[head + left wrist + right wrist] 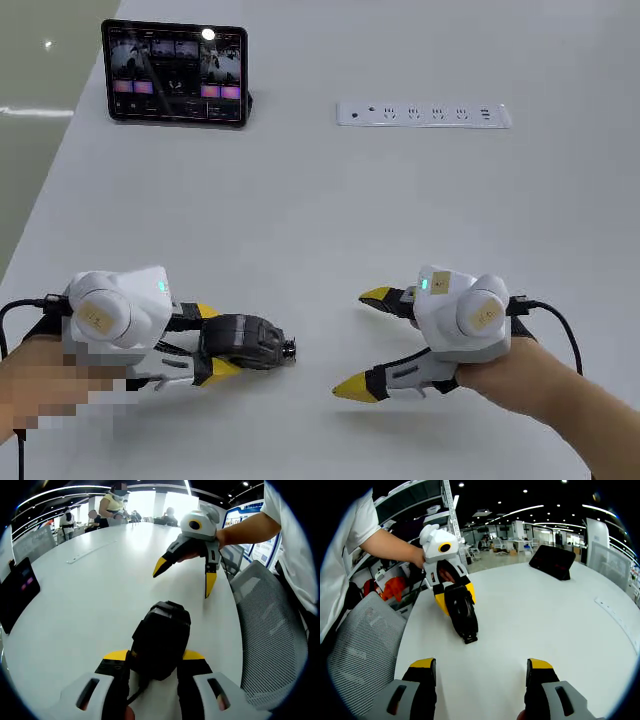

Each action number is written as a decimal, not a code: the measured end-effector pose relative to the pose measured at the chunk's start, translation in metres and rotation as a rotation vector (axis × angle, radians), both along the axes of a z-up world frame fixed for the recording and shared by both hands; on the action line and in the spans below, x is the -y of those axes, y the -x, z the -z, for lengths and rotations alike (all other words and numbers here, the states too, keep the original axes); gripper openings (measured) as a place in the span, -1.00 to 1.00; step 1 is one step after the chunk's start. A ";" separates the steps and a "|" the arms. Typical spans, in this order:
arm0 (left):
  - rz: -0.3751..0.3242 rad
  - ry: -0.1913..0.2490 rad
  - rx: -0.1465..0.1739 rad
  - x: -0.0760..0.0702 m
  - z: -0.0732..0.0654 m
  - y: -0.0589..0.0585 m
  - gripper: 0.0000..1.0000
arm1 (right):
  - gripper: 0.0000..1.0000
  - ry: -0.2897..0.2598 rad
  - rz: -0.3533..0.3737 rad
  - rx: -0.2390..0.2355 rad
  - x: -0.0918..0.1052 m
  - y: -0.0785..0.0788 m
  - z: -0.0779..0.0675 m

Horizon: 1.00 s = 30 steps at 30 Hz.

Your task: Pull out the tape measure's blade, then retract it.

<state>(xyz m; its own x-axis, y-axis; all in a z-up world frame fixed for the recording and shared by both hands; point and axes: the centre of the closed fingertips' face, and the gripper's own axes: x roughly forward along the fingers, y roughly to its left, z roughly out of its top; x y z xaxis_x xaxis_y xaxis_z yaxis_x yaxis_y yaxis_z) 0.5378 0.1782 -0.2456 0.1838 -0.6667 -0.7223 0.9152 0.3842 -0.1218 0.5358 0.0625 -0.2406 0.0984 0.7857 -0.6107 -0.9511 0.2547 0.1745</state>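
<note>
White table [320, 200], left claw [215, 340] clamping black tape measure [255, 340], sides hidden, right claw [362, 342] apart

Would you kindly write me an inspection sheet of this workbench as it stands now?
Surface: white table, glossy.
Job's things: black tape measure, blade not pulled out.
Clutter: tablet standing far left, screen lit; white power strip lying far right.
Grippers: left claw shut on the tape measure; right claw open, holding nothing, pointed towards the tape measure.
Cables: a black cable trails behind the right claw, another behind the left.
Surroundings: grey mesh chair beside the table; people at its far end.
</note>
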 end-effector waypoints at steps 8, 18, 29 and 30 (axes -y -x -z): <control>0.003 0.000 -0.001 0.000 0.000 0.001 -0.36 | 0.35 0.004 -0.019 0.021 -0.001 0.000 0.001; -0.002 -0.013 0.027 -0.002 0.000 0.000 -0.39 | 0.15 0.008 -0.061 0.044 -0.014 -0.001 0.008; 0.034 -0.035 0.048 -0.003 0.000 0.000 -0.41 | -0.18 -0.006 -0.148 0.073 -0.038 -0.002 0.010; 0.035 -0.036 0.049 -0.003 0.001 0.000 -0.41 | -0.21 -0.009 -0.159 0.072 -0.041 -0.001 0.010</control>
<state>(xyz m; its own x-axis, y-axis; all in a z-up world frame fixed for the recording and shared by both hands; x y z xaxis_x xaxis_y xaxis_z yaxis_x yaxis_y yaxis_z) 0.5376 0.1808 -0.2461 0.1965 -0.6473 -0.7364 0.9326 0.3553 -0.0635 0.5365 0.1033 -0.2506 0.0162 0.8002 -0.5995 -0.9895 0.0992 0.1056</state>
